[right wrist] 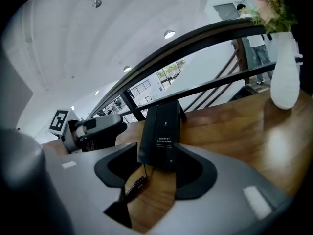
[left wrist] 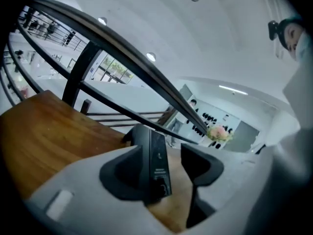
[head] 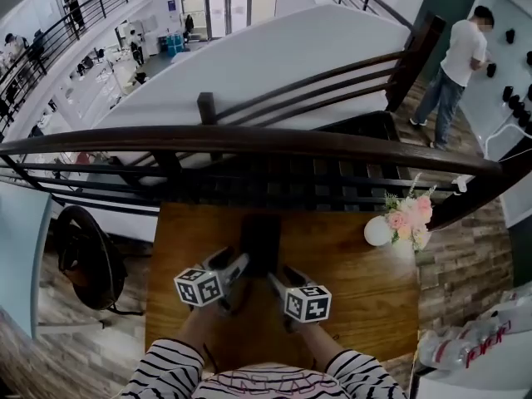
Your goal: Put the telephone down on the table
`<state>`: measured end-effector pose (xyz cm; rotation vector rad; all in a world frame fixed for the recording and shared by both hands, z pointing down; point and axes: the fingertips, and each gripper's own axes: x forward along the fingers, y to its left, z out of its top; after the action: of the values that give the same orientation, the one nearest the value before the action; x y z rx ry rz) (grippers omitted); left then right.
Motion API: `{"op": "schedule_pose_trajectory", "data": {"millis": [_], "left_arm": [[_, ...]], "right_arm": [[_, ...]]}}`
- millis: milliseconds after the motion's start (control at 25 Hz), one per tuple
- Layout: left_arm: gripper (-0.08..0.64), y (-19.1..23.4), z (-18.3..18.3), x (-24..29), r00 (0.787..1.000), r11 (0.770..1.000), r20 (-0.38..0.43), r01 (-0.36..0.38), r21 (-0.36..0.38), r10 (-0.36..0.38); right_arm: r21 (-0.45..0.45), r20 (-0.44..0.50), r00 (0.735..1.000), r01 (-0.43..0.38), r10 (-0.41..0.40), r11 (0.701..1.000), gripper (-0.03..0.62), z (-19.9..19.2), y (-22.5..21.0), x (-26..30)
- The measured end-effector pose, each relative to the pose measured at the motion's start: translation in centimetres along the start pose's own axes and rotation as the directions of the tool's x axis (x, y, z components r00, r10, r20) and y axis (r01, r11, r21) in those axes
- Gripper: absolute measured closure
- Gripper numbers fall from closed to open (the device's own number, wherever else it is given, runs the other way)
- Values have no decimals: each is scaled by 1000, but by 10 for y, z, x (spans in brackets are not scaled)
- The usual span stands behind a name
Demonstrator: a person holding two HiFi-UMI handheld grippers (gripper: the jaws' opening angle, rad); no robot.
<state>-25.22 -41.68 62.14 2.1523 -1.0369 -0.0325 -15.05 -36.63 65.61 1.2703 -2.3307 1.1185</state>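
The black telephone [head: 259,241] is at the middle of the wooden table [head: 353,306], between my two grippers. In the right gripper view the telephone [right wrist: 162,133] is tipped up with its labelled underside towards the camera, and it leans on the right jaw. A gap with a coiled cord [right wrist: 132,187] separates it from the left jaw, so the right gripper [right wrist: 156,168] is open. In the left gripper view the telephone [left wrist: 155,160] shows edge-on against the left jaw, with bare wood between it and the right jaw. The left gripper [left wrist: 171,168] is open too.
A white vase of pink flowers [head: 378,229] stands at the table's far right corner. A dark railing [head: 249,140] runs just behind the table. A black bag [head: 83,256] sits on the floor to the left. A person [head: 457,65] stands far off at the right.
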Motion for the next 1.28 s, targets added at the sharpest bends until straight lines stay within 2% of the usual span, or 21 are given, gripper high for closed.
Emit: {"op": "schedule_pose_trajectory", "data": {"millis": [200, 360, 440, 840, 1280], "left_arm": [[387, -44, -11, -31, 999, 998, 38, -11, 65, 8], [394, -75, -26, -56, 998, 995, 62, -30, 95, 25], [422, -92, -32, -67, 997, 993, 76, -40, 111, 32], [557, -172, -81, -123, 986, 985, 155, -92, 148, 69], [557, -241, -147, -162, 962, 977, 235, -174, 122, 142]], "right_arm": [[-29, 29, 1000, 3, -2, 1000, 398, -7, 6, -44], [-42, 61, 998, 0, 2, 999, 432, -17, 8, -81], [-50, 79, 997, -2, 6, 999, 460, -21, 9, -101], [-88, 133, 991, -17, 28, 996, 575, -55, 5, -196], [-106, 124, 990, -50, 63, 993, 591, -105, -14, -283]]}}
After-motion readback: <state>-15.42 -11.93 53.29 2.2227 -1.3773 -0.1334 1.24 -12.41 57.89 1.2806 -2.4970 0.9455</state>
